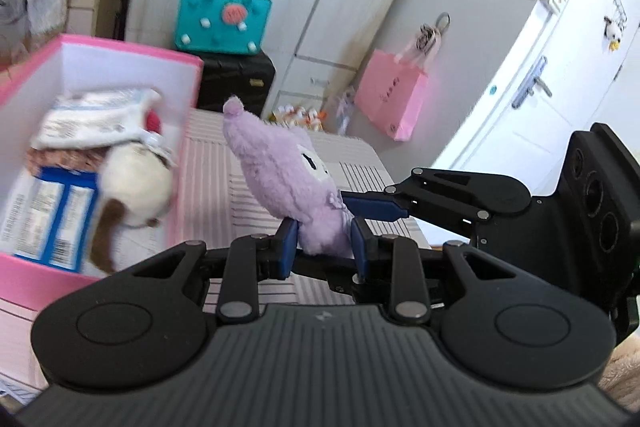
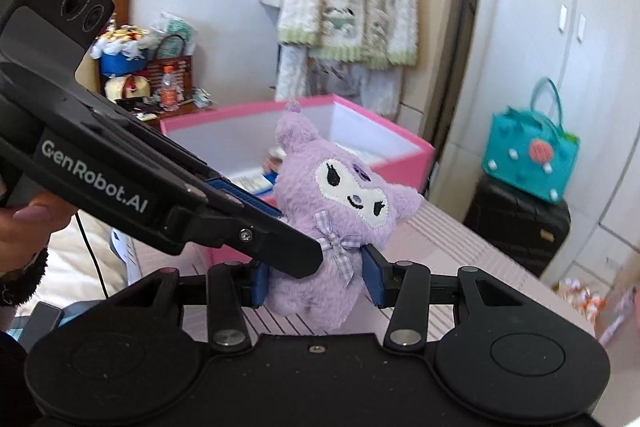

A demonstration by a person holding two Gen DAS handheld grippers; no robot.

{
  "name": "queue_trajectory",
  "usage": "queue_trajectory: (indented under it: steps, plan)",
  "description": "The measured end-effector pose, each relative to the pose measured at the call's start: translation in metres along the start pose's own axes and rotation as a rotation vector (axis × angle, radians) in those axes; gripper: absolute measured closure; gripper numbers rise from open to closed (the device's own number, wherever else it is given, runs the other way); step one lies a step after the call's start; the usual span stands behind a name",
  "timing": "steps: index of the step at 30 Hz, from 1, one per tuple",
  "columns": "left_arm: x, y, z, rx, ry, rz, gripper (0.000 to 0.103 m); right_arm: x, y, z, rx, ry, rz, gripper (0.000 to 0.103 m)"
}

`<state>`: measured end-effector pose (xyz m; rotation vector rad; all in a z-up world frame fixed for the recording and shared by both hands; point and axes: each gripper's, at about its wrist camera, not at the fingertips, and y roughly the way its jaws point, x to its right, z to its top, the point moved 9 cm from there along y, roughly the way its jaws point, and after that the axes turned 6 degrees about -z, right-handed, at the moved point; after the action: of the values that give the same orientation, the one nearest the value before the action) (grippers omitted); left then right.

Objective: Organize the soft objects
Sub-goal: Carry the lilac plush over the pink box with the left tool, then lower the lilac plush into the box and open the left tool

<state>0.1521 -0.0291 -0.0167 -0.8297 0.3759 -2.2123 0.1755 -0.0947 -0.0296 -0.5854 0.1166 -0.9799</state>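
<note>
Purple plush doll (image 2: 340, 227) held upright above striped bed (image 1: 248, 183), in front of pink box (image 2: 404, 163). Left gripper (image 1: 325, 247) fingers clamp its lower body; right gripper (image 2: 318, 281) fingers pinch both flanks. Two-sided hold likely steadies floppy toy for drop into pink box, beside white-brown plush (image 1: 134, 183) already inside.

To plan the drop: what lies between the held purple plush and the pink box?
Only bare striped bedcover between purple plush and pink box, left wrist view.
</note>
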Motion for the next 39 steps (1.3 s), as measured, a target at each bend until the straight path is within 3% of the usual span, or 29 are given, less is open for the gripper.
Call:
queue_trajectory:
  steps: [4,8,12,19,22,25,33,39]
  plan:
    - [-0.023,-0.031,0.009,0.056,-0.018,0.011,0.075,-0.023,0.013,0.028,0.004,-0.058,0.043,0.051]
    - [-0.048,-0.055,0.016,0.111,-0.038,0.069,0.076,-0.042,0.035,0.054,-0.012,-0.083,0.106,0.051]
    - [-0.074,-0.065,0.024,0.127,-0.084,0.104,0.076,-0.061,0.061,0.073,-0.022,-0.114,0.151,0.051]
    - [-0.139,-0.055,0.033,0.058,-0.16,0.148,0.076,-0.071,0.126,0.079,-0.116,-0.097,0.216,0.052]
    - [-0.16,-0.043,0.033,0.014,-0.166,0.162,0.076,-0.075,0.149,0.074,-0.156,-0.167,0.22,0.054]
    - [-0.175,-0.032,0.031,-0.025,-0.181,0.175,0.076,-0.083,0.163,0.067,-0.204,-0.272,0.214,0.062]
    - [-0.188,-0.037,0.032,-0.023,-0.181,0.202,0.075,-0.082,0.169,0.059,-0.259,-0.354,0.197,0.061]
    - [-0.185,-0.048,0.035,0.007,-0.176,0.198,0.074,-0.072,0.145,0.066,-0.215,-0.266,0.176,0.05]
